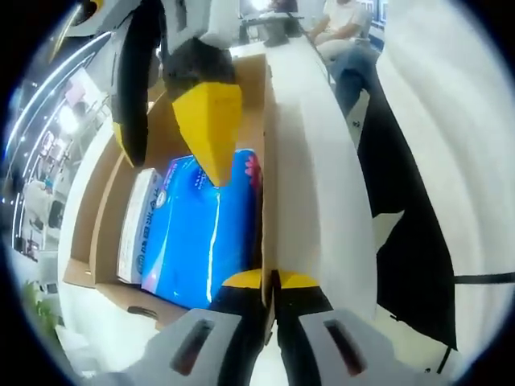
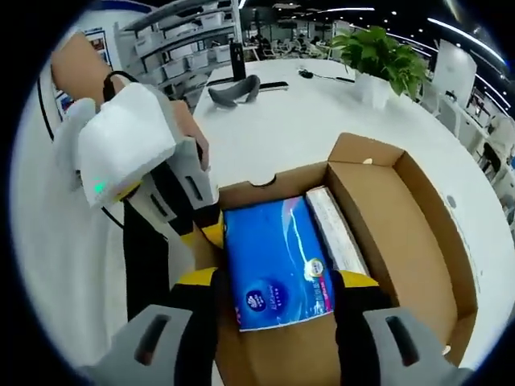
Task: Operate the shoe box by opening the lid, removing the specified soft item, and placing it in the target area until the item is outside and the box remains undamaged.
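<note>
An open cardboard shoe box (image 2: pixel 402 217) (image 1: pixel 105 201) stands on a white table. Inside lies a blue soft tissue pack (image 2: pixel 278 265) (image 1: pixel 201 233) with a white pack (image 2: pixel 338 225) (image 1: pixel 138 221) beside it. My right gripper (image 2: pixel 276 279) straddles the blue pack, its yellow-tipped jaws pressed against both long sides; it reaches in from the top of the left gripper view (image 1: pixel 173 129). My left gripper (image 1: pixel 270 280) is shut on the box's side wall (image 1: pixel 265 161). In the right gripper view it grips that wall at the left (image 2: pixel 205 233), held by a hand.
The white table (image 2: pixel 322 112) stretches beyond the box, carrying a grey curved object (image 2: pixel 233 90) and a potted plant (image 2: pixel 382 52). A black cloth (image 1: pixel 402 209) hangs beside the table. A person sits far off (image 1: pixel 346 20).
</note>
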